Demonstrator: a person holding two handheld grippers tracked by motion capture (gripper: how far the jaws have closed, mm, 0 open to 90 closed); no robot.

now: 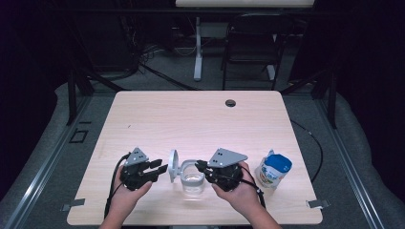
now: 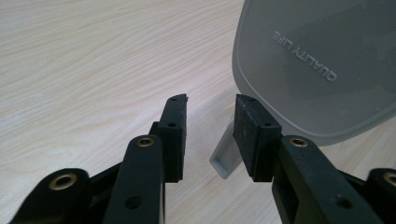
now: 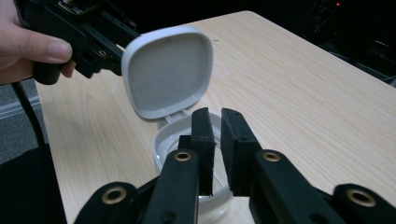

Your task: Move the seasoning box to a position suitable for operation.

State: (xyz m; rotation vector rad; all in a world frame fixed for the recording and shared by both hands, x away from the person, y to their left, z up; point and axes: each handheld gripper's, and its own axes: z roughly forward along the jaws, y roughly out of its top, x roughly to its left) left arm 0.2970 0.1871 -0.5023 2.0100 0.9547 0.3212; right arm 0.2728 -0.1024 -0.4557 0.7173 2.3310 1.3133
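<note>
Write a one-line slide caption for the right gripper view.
Right gripper poised over the clear container's rim, its hinged lid flipped open beside the left gripper.

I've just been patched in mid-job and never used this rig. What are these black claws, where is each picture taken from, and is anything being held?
No robot here: a person holds a two-jaw tool in each hand. The high view looks down on the wooden table; each gripper view looks along one tool's own black jaws. At the middle stands a clear container with its hinged lid flipped up. A white bottle with a blue label stands at the right. The left gripper is open beside the lid, gripping nothing. The right gripper sits over the container's rim, jaws slightly apart; the rim seems to pass between them, but whether they pinch it is unclear.
</note>
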